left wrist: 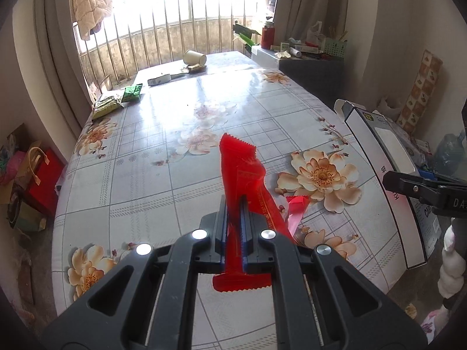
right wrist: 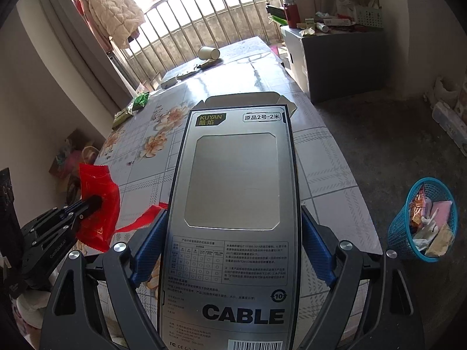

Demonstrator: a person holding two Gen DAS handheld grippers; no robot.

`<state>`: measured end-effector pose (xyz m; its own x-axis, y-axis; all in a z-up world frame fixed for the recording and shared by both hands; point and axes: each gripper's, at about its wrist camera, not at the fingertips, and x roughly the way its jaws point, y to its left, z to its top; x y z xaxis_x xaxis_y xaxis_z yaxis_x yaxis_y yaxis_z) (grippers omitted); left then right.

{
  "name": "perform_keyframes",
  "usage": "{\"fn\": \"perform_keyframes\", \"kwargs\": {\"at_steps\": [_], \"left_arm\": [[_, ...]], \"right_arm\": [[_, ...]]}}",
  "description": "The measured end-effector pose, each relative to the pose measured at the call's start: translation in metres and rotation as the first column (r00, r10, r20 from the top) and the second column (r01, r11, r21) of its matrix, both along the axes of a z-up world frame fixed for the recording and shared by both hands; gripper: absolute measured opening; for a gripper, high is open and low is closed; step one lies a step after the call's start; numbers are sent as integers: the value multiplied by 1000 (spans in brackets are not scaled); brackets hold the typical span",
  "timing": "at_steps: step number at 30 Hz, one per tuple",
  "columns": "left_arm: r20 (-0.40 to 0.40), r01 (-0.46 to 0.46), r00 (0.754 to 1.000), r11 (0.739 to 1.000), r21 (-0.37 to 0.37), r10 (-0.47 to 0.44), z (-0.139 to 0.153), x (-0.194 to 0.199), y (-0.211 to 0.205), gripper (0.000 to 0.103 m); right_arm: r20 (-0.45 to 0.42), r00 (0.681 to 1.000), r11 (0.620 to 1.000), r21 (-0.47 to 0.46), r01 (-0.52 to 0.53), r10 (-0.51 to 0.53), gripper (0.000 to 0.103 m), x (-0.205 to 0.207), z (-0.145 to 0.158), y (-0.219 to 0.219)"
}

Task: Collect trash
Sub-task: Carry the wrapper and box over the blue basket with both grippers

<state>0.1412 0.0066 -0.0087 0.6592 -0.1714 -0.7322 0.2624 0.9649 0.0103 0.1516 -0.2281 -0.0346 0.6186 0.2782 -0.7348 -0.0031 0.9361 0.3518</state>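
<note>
My left gripper is shut on a red plastic wrapper, which hangs a little above the flowered table. In the right wrist view that wrapper shows at the left edge. My right gripper is shut on a long silver cable box, its blue pads pressing both long sides. The box is held over the table's right edge, with its end flaps open. In the left wrist view the box is at the right. A red scrap lies on the table below the wrapper.
A blue mesh basket holding trash stands on the floor to the right of the table. Green packets, a tipped paper cup and small wrappers lie at the table's far end. A cluttered cabinet stands at the far right, with bags on the floor at left.
</note>
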Motion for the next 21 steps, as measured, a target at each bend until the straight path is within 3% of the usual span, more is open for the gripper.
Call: {"fn": "perform_keyframes", "kwargs": {"at_steps": [6,10,15,21], "left_arm": [[2,193,981,980,-48,-193,26,18,-78,6],[-16,335,941,938,-90,-338,36,28,-153,6],[-125,477,860,867,-144,-494,19,45,-259,6],[-312,579,740,801,-153,-595,-43,61,-394,6]], "right_arm": [[76,981,982,71,175,-180,83,-40,17,-76],[88,931,934,79,348,-355,83,-72,14,-149],[22,823,820,107,562,-567,83,-111,-19,-248],[-116,706,677,209,705,-699,83,-154,-88,-331]]}}
